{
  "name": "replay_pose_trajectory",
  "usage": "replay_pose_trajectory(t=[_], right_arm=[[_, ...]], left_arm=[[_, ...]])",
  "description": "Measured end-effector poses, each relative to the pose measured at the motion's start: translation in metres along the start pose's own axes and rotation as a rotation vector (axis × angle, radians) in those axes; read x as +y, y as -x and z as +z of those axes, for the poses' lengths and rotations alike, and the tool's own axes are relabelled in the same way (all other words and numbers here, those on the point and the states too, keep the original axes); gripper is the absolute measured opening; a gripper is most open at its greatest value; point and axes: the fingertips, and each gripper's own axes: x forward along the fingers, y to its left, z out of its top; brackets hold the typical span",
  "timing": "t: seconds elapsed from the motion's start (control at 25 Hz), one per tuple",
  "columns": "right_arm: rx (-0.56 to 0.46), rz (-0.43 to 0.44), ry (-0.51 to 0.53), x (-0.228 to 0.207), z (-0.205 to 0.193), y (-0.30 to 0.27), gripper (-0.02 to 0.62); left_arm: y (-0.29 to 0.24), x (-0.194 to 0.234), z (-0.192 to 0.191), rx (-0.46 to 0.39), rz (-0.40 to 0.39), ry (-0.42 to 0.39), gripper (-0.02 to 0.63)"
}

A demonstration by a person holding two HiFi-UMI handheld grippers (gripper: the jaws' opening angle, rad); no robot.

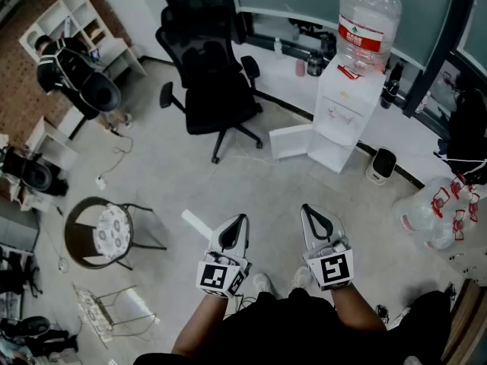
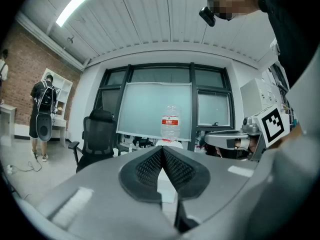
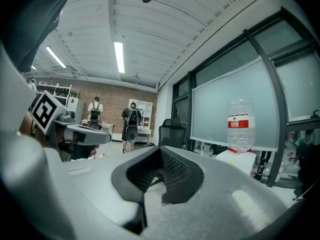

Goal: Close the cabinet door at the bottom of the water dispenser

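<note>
The white water dispenser (image 1: 342, 116) stands far off, at about 1 o'clock in the head view, close to the window wall. A big water bottle (image 1: 369, 21) with a red label sits on top of it. The cabinet door (image 1: 291, 141) at the bottom of the dispenser is open. It sticks out from the dispenser toward 9 o'clock. Both tools are low in the head view, well apart from the dispenser, and they touch nothing. The left hand-held gripper (image 1: 242, 220) is at about 6 o'clock. Its two jaws are pressed together with nothing between them. The right hand-held gripper (image 1: 306, 208) is near it, on the 3 o'clock side. Its jaws are pressed together too, and they hold nothing. In the left gripper view the water bottle shows right above the tip of the jaws. A black chair (image 1: 209, 82) stands on the floor (image 1: 190, 177) at 11 o'clock. A round stool (image 1: 103, 230) is at 9 o'clock. A person (image 1: 72, 71) with a backpack stands far off at 10 o'clock. A heap of clear big bottles (image 1: 441, 211) lies at 3 o'clock.
</note>
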Motion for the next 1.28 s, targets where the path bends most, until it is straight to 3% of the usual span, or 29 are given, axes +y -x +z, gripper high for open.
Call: replay_pose_trajectory(t=[0.4, 0.68, 0.88, 1.28], right_arm=[[0.013, -0.032, -0.005, 0.025, 0.007, -0.007, 0.000], [0.020, -0.112, -0.082, 0.039, 0.006, -0.011, 0.002], [0.039, -0.121, -0.002, 0.059, 0.009, -0.011, 0.000], [0.049, -0.140, -0.057, 0.046, -0.005, -0.035, 0.001]], left_arm=[[0.022, 0.021, -0.003, 0.008, -0.026, -0.028, 0.020], [0.037, 0.033, -0.006, -0.011, -0.085, -0.079, 0.020], [0.048, 0.033, -0.005, -0.023, -0.146, -0.068, 0.020], [0.020, 0.063, -0.007, 0.038, -0.112, -0.043, 0.020]])
